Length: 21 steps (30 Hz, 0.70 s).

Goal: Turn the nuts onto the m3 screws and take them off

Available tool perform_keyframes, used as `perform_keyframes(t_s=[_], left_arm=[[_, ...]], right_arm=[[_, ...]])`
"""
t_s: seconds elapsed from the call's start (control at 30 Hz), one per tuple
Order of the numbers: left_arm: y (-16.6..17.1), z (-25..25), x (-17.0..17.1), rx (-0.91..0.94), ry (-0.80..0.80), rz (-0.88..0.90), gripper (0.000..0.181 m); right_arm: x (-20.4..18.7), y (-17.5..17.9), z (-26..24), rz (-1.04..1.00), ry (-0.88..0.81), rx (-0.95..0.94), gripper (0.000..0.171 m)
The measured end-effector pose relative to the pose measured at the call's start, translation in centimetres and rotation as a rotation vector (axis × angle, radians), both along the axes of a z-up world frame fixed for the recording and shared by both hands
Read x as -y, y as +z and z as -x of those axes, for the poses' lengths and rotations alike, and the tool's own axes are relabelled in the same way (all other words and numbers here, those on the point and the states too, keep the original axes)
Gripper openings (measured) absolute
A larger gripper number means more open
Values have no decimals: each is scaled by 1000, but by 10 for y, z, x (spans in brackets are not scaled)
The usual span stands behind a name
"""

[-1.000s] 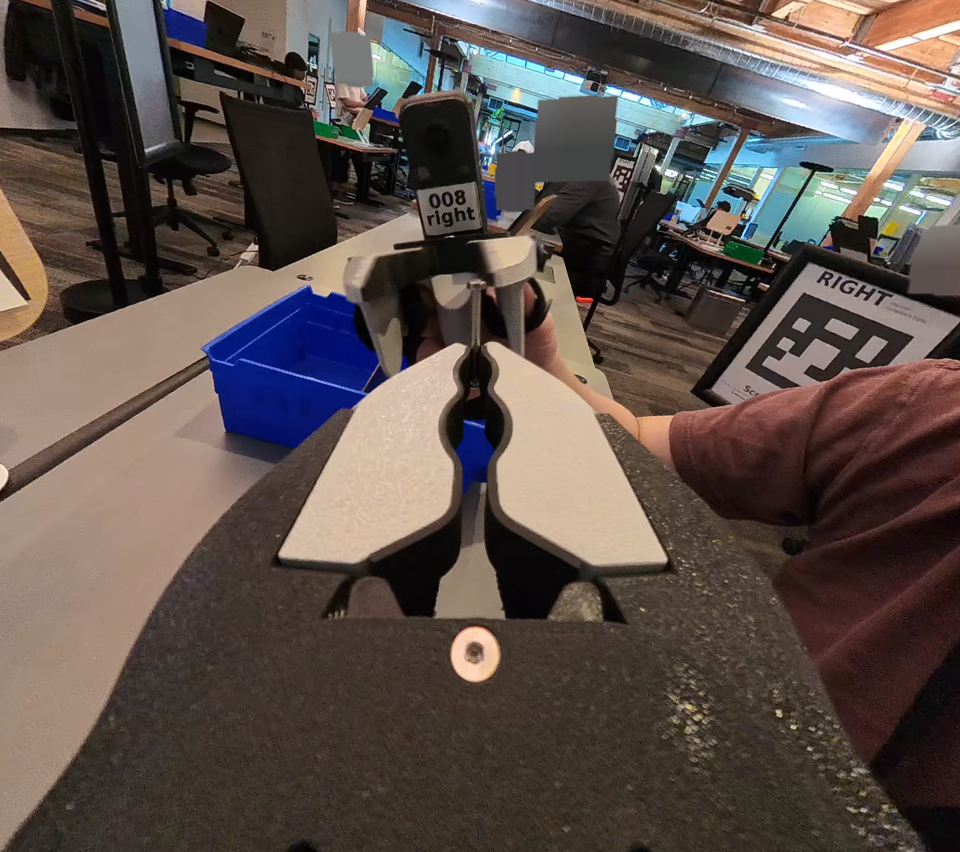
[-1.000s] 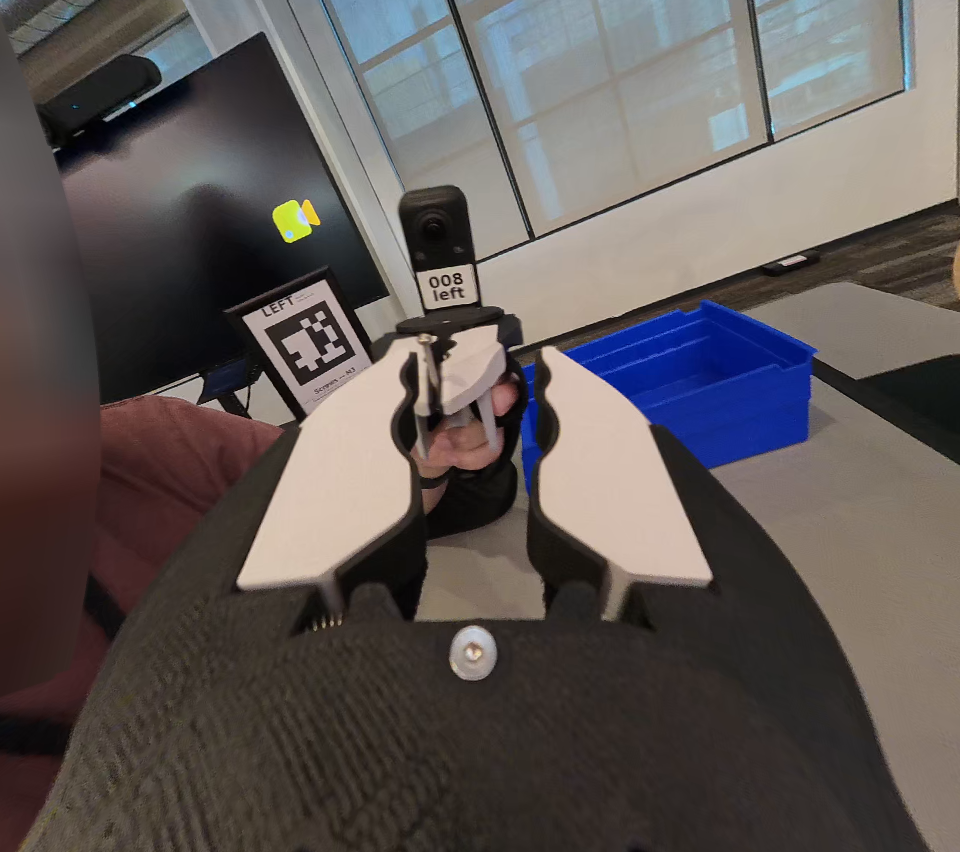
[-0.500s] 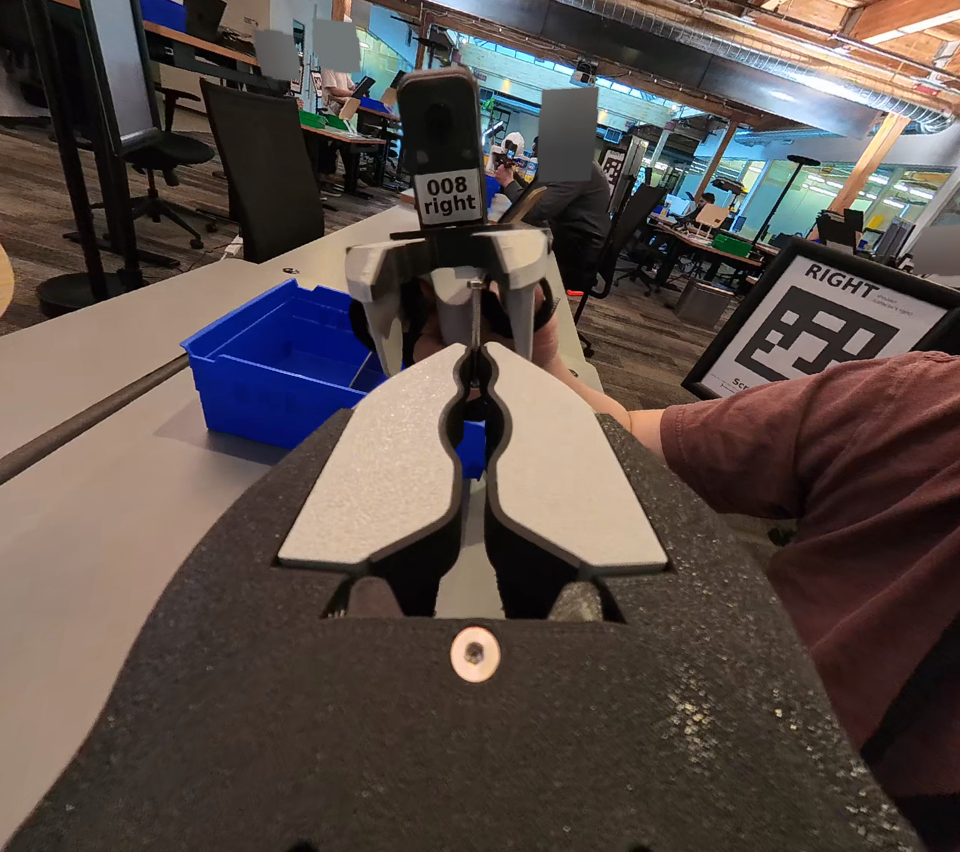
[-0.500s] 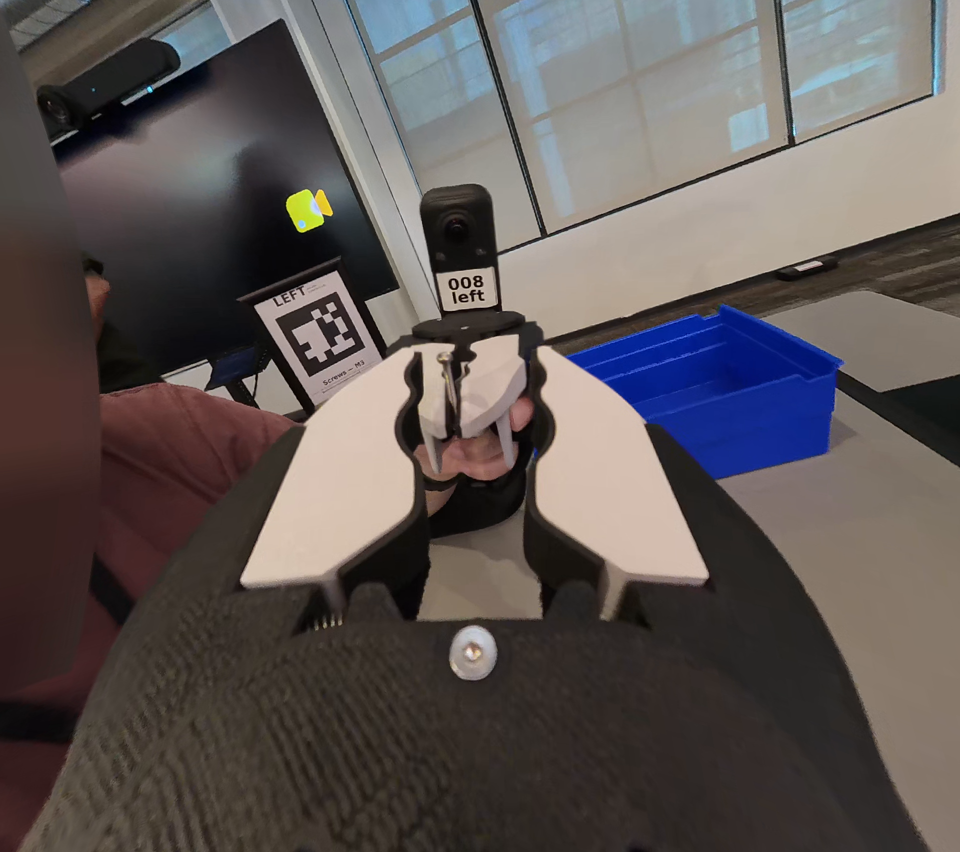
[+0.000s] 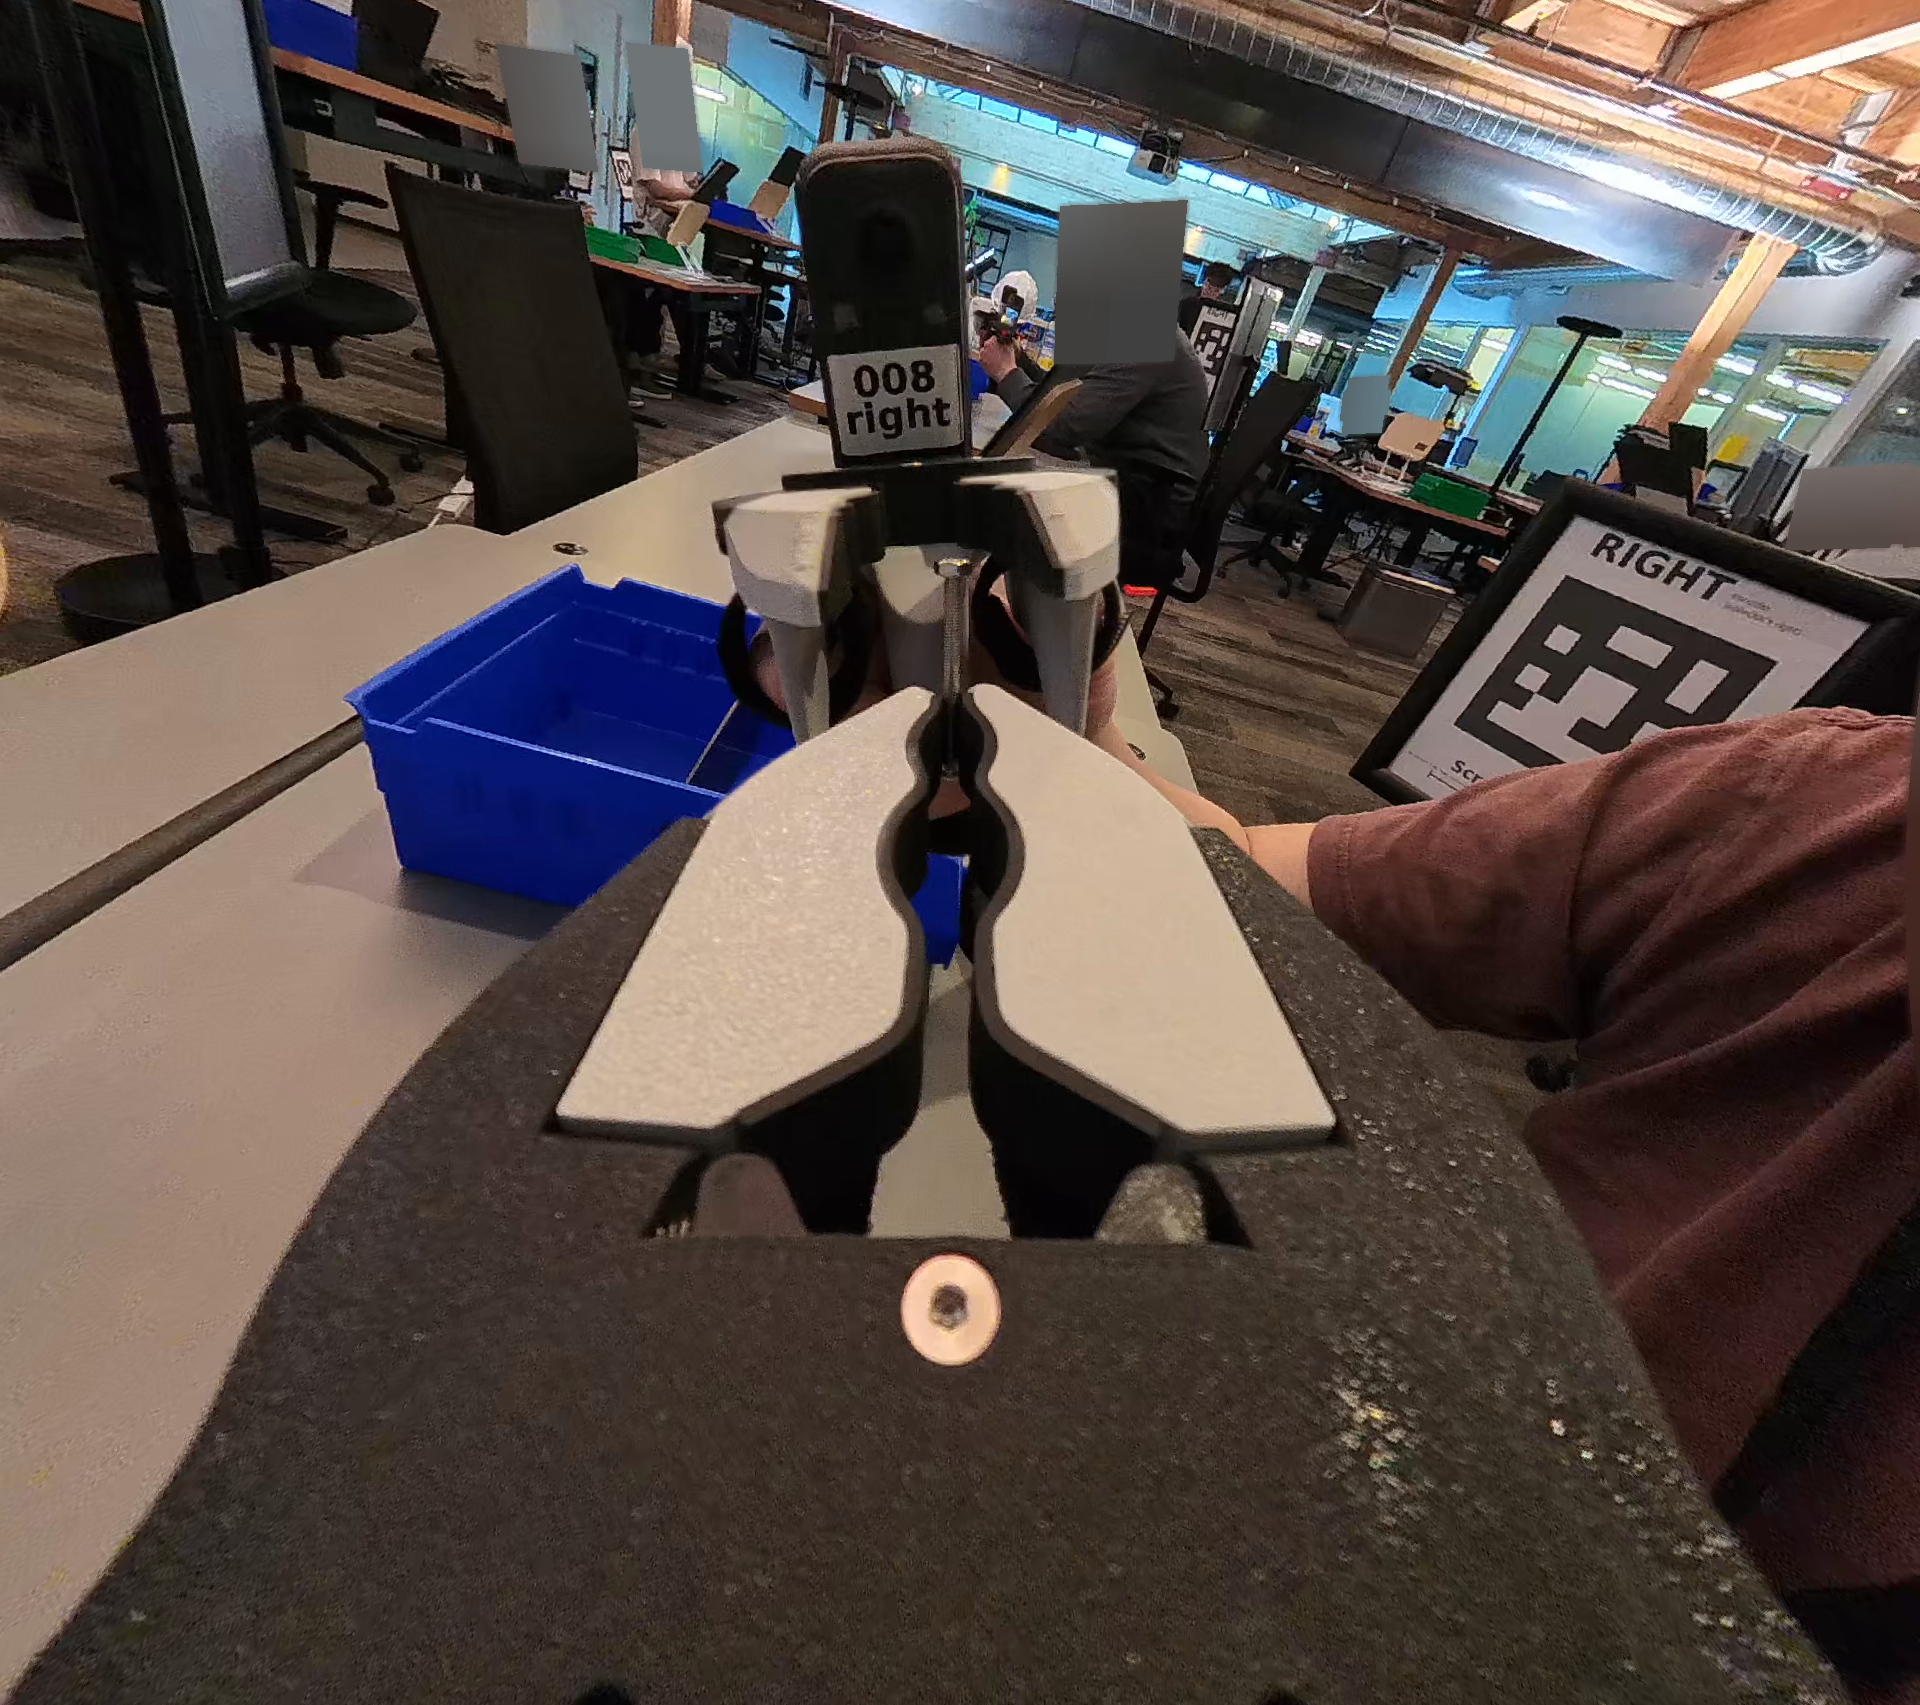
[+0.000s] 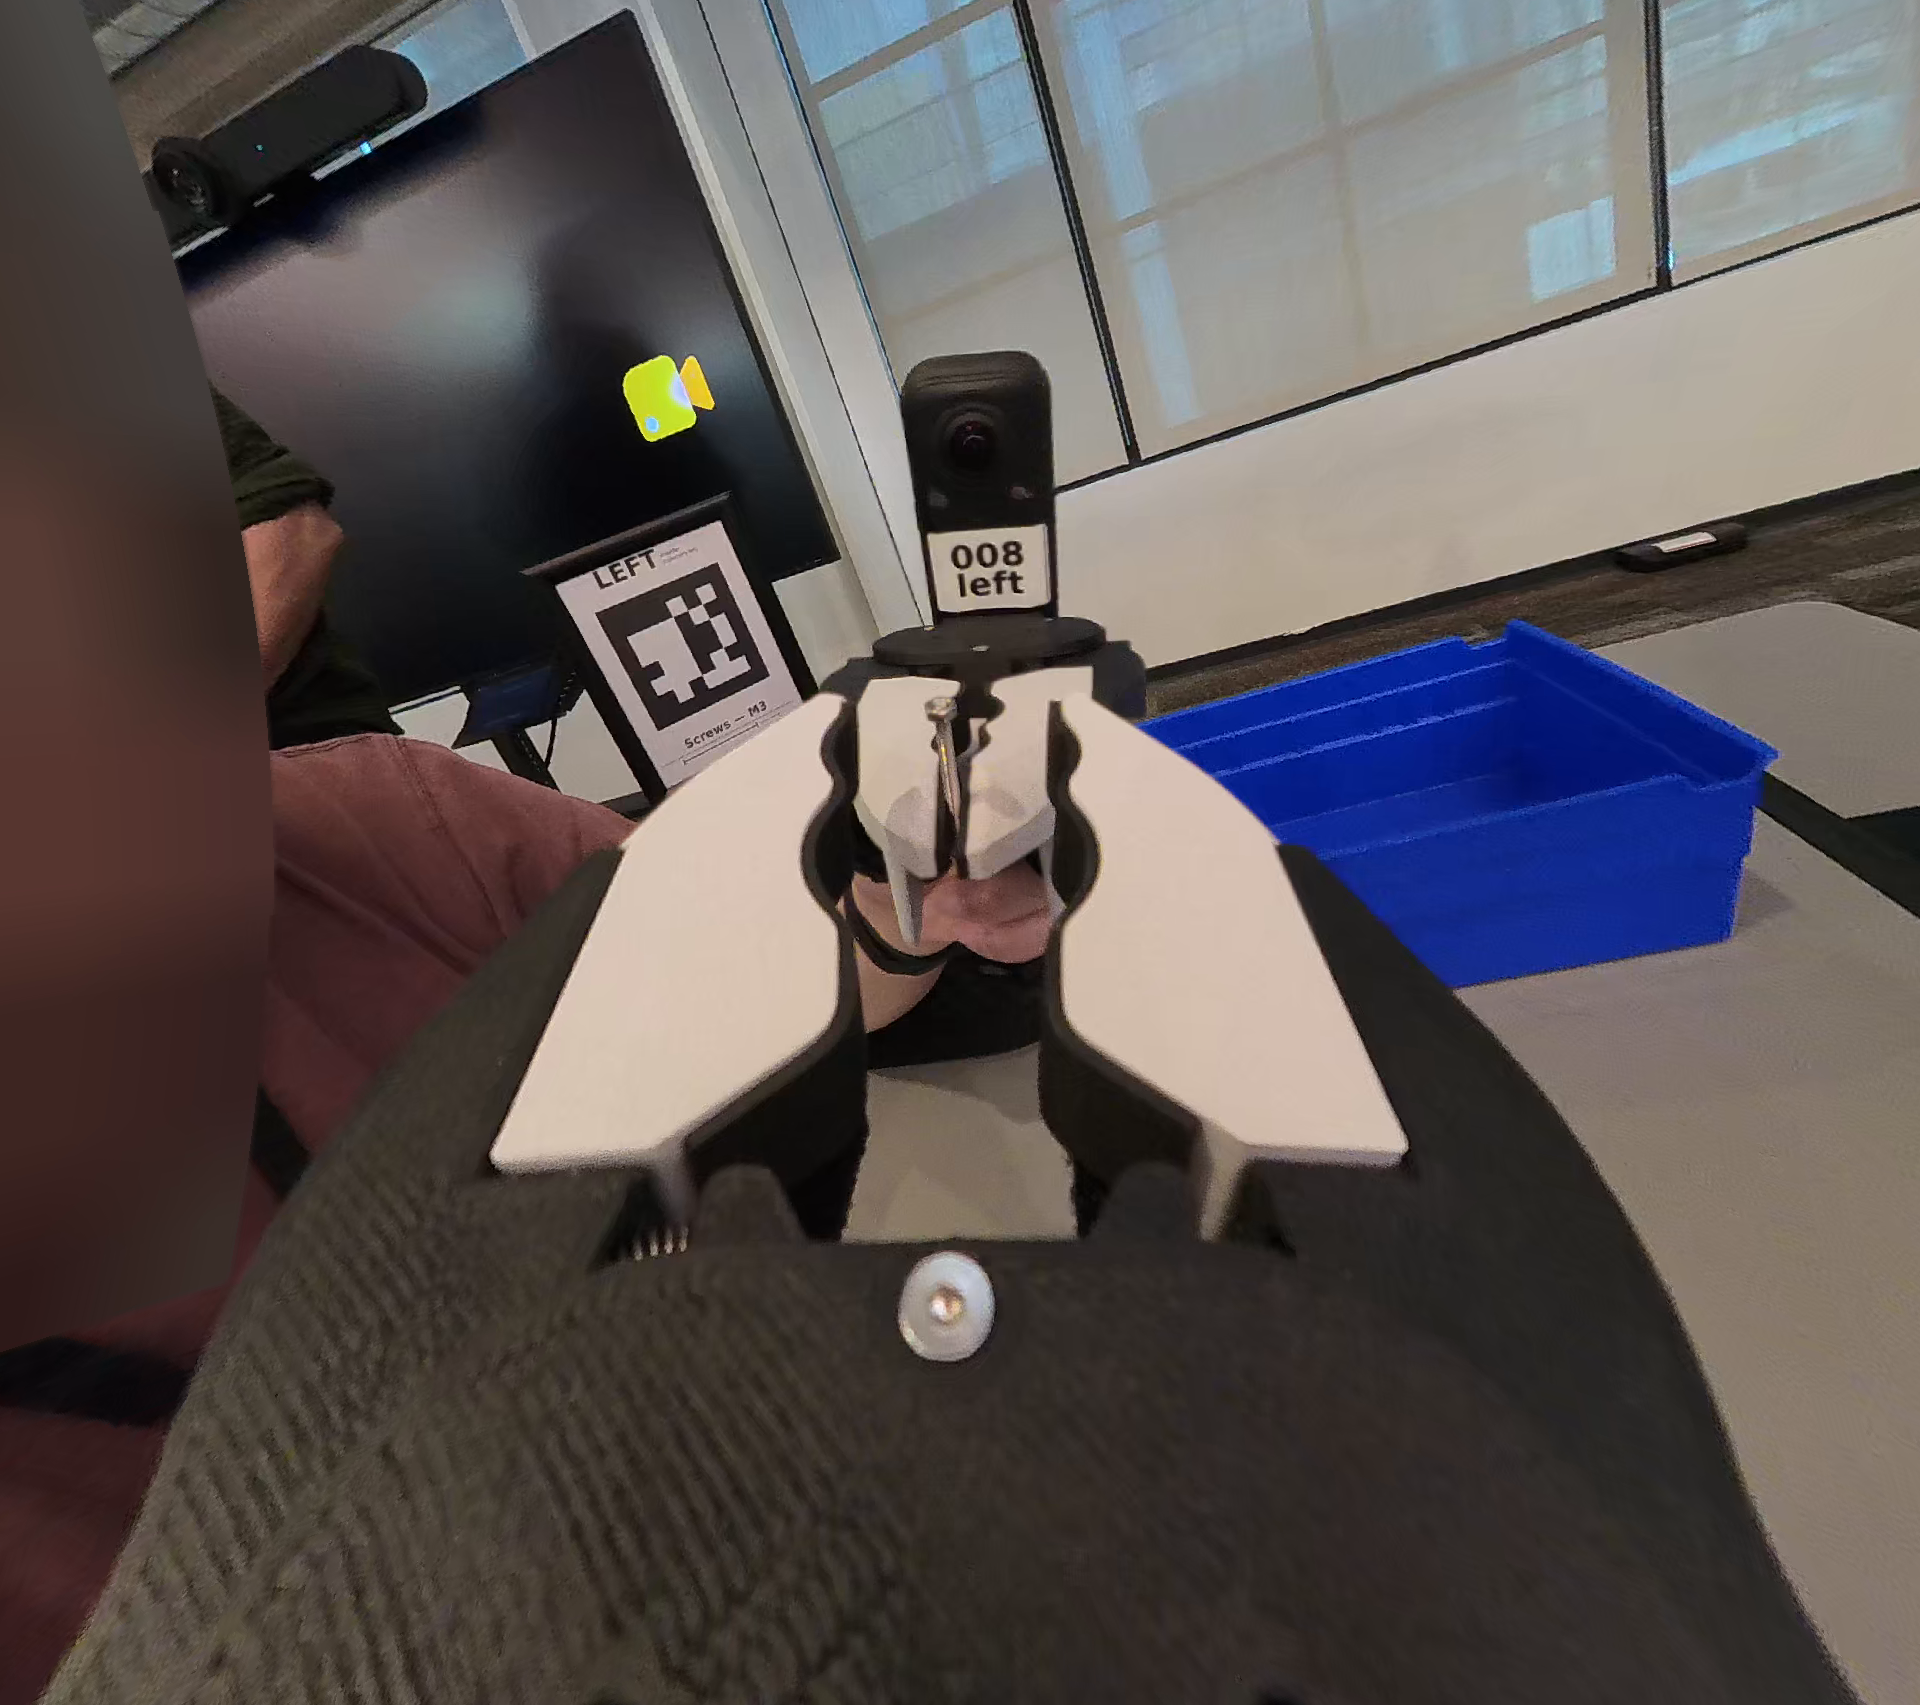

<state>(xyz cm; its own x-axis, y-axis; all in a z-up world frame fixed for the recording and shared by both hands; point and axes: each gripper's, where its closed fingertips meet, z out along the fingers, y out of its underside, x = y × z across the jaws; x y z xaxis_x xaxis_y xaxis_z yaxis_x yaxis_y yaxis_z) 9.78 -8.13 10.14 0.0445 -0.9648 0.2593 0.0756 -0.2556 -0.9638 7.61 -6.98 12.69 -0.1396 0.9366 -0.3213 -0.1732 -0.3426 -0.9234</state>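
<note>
My left gripper point(image 5: 951, 705) is shut on a thin metal screw point(image 5: 948, 647) and holds it upright above the table, head up. The screw also shows in the right wrist view point(image 6: 943, 762), pinched in the left gripper point(image 6: 954, 834). My right gripper point(image 6: 951, 710) faces the left one, open and holding nothing, with a finger on each side of the screw and not touching it. In the left wrist view its grey fingers point(image 5: 790, 606) flank the screw head. I cannot make out a nut.
A blue plastic bin point(image 5: 540, 782) point(image 6: 1455, 824) stands on the grey table point(image 5: 208, 1032) just beyond the grippers. A maroon sleeve and forearm point(image 5: 1610, 907) reach in from the right. A framed marker sign point(image 5: 1621, 668) stands at the right, another point(image 6: 681, 647) behind the left gripper. The grippers are tip to tip, or close to it.
My right gripper has shifted sideways, so the screw now sits centred between its open fingers instead of by one finger. The left gripper keeps hold of the screw.
</note>
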Motion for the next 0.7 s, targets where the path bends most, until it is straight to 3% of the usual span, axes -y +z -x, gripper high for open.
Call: perform_keyframes(t_s=[0.47, 0.7], left_arm=[[2, 2, -2, 5, 16, -9, 2], [-12, 8, -27, -80, 166, -46, 2]], right_arm=[[-5, -2, -2, -16, -46, 23, 30], [-31, -11, -9, -129, -295, 155, 33]])
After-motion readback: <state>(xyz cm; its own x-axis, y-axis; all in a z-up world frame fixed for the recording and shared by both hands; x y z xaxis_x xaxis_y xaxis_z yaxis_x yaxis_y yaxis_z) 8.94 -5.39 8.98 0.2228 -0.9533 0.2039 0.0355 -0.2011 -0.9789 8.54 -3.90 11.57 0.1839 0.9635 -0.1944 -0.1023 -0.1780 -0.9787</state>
